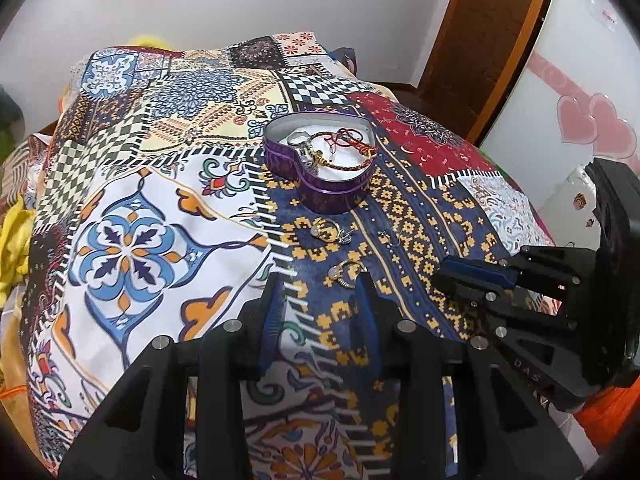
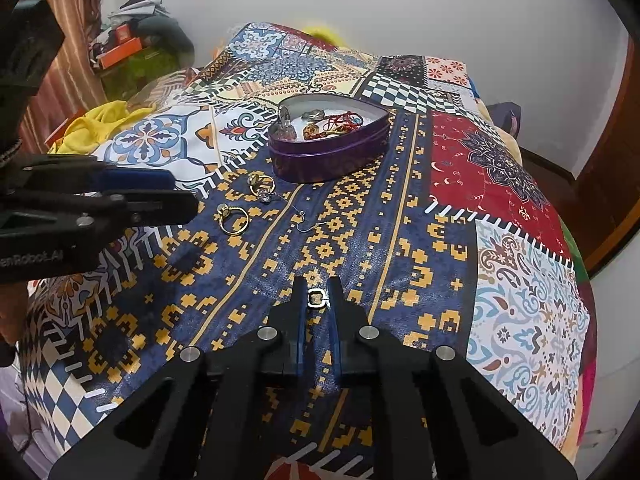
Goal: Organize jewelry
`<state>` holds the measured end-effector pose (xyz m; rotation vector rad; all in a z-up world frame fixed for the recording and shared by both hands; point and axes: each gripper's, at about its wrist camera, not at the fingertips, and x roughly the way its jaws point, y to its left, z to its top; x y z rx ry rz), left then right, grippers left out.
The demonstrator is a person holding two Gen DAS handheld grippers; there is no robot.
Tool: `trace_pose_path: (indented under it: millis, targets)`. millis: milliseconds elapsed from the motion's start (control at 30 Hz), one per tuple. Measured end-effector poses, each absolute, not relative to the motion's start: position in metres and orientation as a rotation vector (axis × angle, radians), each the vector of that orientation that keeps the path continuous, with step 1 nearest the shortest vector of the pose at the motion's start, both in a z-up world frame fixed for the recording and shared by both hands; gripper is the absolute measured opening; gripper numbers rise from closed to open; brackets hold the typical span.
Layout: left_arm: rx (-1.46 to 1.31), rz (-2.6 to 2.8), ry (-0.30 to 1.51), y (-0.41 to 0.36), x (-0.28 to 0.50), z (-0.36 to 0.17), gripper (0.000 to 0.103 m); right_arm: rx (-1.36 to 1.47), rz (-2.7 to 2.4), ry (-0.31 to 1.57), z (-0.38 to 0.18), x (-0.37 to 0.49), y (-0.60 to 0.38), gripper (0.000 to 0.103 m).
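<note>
A purple heart-shaped tin (image 1: 320, 190) (image 2: 332, 156) stands open on the patterned cloth and holds bracelets and other jewelry. Two gold rings lie loose in front of it: one (image 1: 325, 229) (image 2: 261, 184) nearer the tin, one (image 1: 347, 273) (image 2: 233, 219) closer to me. A thin wire earring hook (image 1: 390, 237) (image 2: 306, 222) lies beside them. My left gripper (image 1: 320, 292) is open, its tips just short of the nearer gold ring. My right gripper (image 2: 317, 298) is shut on a small silver ring (image 2: 316, 298), low over the cloth.
The patchwork cloth (image 1: 160, 208) (image 2: 500, 280) covers a bed and drops off at its edges. Yellow fabric (image 2: 100, 118) and clutter lie at the left. A wooden door (image 1: 480, 40) and a white cabinet with pink hearts (image 1: 560, 100) stand to the right.
</note>
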<state>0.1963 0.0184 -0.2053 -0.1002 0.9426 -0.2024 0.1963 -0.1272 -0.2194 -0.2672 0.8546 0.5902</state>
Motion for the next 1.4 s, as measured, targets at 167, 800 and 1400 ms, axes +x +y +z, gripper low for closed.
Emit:
trace_pose_path:
  millis: [167,800,1400]
  targets:
    - [-0.095,-0.215,0.96,0.012,0.205,-0.212,0.036,-0.225,0.581,0.858,-0.214,0.202,-0.136,0.008]
    - [-0.092,-0.194,0.95,0.011,0.21,-0.213,0.007,-0.152,0.567,0.833,-0.201,0.211,-0.148,0.008]
    - [-0.081,-0.173,0.789,0.022,0.217,-0.153,0.007,-0.112,0.575,0.706,-0.155,0.225,-0.143,0.008]
